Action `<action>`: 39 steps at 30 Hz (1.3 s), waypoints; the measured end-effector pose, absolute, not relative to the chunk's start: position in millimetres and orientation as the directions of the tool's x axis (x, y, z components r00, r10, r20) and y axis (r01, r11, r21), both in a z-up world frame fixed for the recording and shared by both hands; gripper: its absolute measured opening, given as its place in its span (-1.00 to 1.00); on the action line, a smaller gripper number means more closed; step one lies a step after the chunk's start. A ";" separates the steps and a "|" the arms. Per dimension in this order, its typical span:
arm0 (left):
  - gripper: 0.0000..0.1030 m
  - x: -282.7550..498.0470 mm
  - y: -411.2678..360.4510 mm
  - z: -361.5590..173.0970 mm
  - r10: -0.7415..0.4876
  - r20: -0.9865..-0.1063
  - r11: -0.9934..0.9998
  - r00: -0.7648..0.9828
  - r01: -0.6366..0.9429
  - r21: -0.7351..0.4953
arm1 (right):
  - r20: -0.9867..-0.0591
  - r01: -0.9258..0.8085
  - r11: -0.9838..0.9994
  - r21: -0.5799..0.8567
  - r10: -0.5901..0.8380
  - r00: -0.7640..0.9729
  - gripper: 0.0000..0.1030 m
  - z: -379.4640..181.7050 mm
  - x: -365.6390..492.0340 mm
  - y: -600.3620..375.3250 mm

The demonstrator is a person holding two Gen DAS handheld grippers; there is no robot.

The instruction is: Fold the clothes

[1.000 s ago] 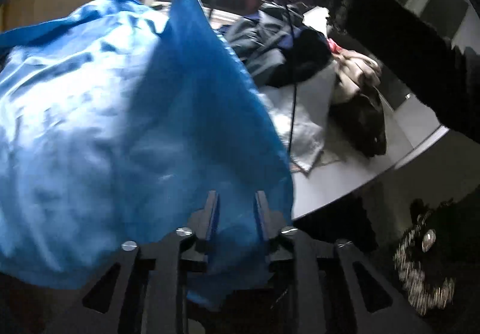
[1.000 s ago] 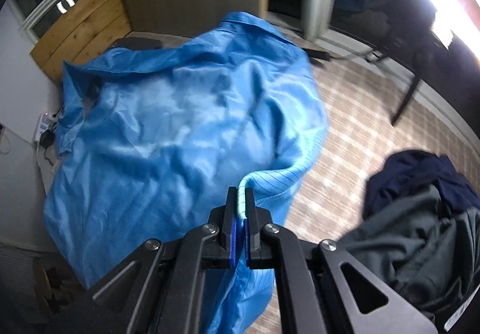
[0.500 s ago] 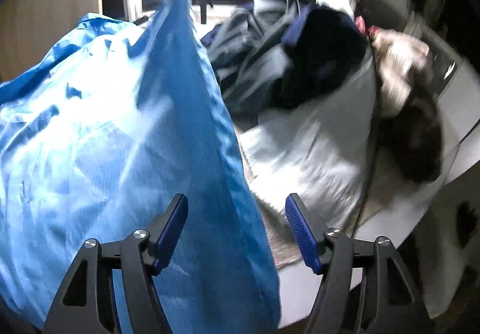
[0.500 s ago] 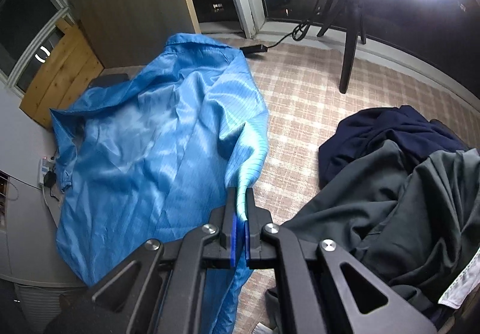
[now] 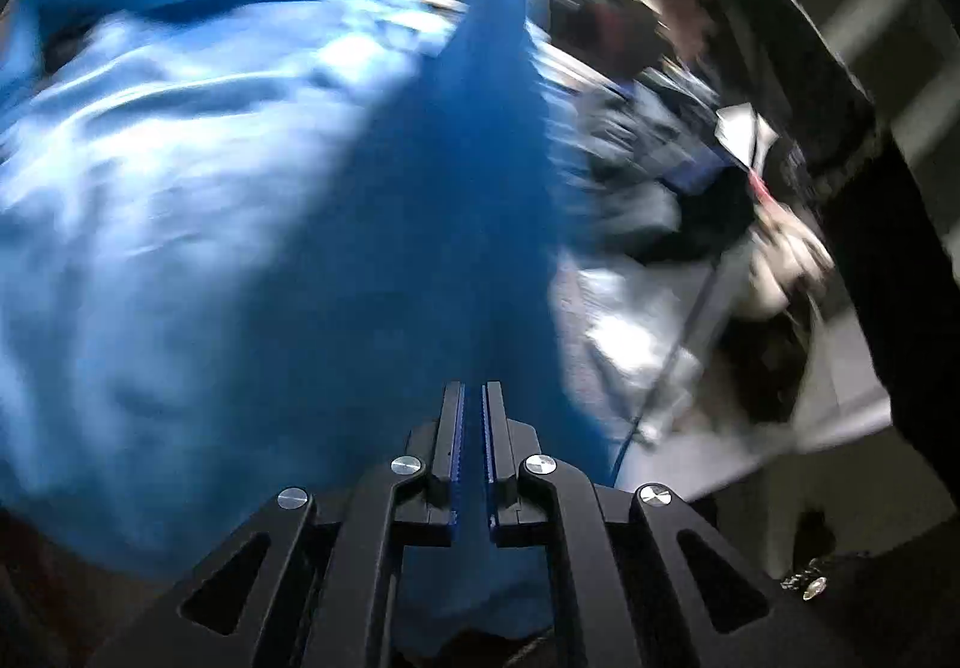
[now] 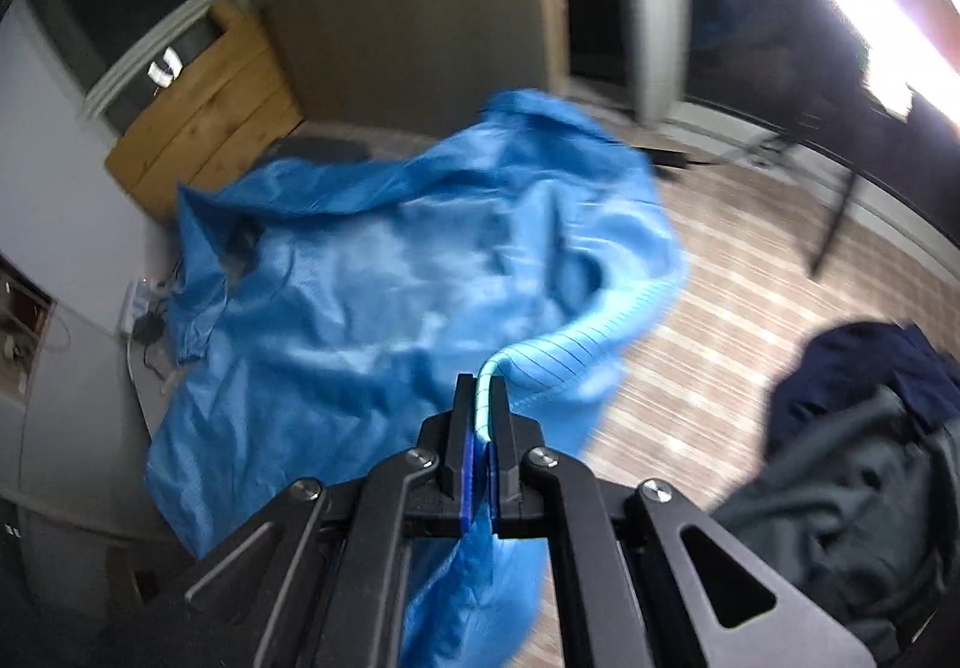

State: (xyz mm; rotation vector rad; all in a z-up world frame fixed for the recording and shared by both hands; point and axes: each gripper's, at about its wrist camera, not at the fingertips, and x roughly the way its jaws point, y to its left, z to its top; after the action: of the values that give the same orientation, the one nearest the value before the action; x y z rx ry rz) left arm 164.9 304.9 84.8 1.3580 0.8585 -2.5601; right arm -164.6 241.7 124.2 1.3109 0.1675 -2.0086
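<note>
A shiny blue garment (image 5: 210,218) lies spread over the surface and fills the left of the left wrist view. A dark taut fold of it runs down to my left gripper (image 5: 473,392), whose jaws are closing to a narrow slit with blue cloth between them. In the right wrist view the blue garment (image 6: 372,296) is spread out ahead, and my right gripper (image 6: 480,386) is shut on its striped hem, which curves up out of the pads. More blue cloth hangs below that gripper.
A heap of dark grey and navy clothes (image 6: 870,458) lies to the right on the checked surface (image 6: 720,368). The left wrist view shows those dark clothes (image 5: 648,170), a white cloth (image 5: 630,332), a cable (image 5: 690,344) and a person's dark sleeve (image 5: 888,248). A wooden board (image 6: 204,128) stands at the back left.
My left gripper stood wide open half a second ago and has closed to a slit on the blue fold. Both views have swung and are blurred. The right gripper kept its hold on the hem.
</note>
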 end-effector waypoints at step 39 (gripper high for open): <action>-0.16 173.1 203.0 109.8 0.308 -0.843 -0.945 -0.442 -0.038 -0.325 | -0.887 0.405 -0.896 0.181 -0.327 -0.326 -0.33 6.7 232.2 338.3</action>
State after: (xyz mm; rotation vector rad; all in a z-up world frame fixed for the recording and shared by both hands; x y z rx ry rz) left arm 173.1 203.0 109.8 1.7437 0.4382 -2.8244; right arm 232.2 338.3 6.7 1.4761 0.1006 -2.2443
